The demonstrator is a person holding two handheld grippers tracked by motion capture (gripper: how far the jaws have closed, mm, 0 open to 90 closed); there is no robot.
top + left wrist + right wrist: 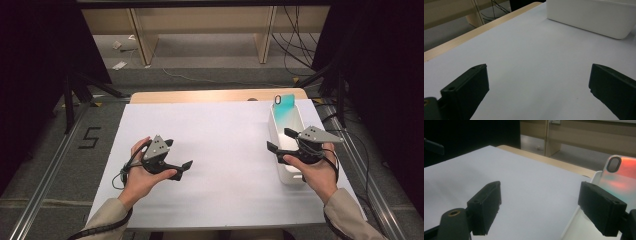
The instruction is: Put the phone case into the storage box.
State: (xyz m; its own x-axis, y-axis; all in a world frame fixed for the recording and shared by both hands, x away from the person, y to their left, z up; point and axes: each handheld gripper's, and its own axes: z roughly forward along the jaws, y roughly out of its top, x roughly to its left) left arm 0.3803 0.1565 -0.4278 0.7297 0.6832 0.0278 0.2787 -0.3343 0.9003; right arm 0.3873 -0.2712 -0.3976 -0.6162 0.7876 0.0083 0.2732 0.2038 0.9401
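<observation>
Both jaw sets open, empty. Right gripper (281, 140) should approach phone case (285, 107) at bin's (274, 131) twelve o'clock end; left gripper (184, 169) idle.

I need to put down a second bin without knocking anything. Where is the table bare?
The white sheet lies bare between the left gripper and the white bin, right up to the wooden far edge. It is crowded at the right: the right gripper hangs over the bin, where a phone case leans.
</observation>
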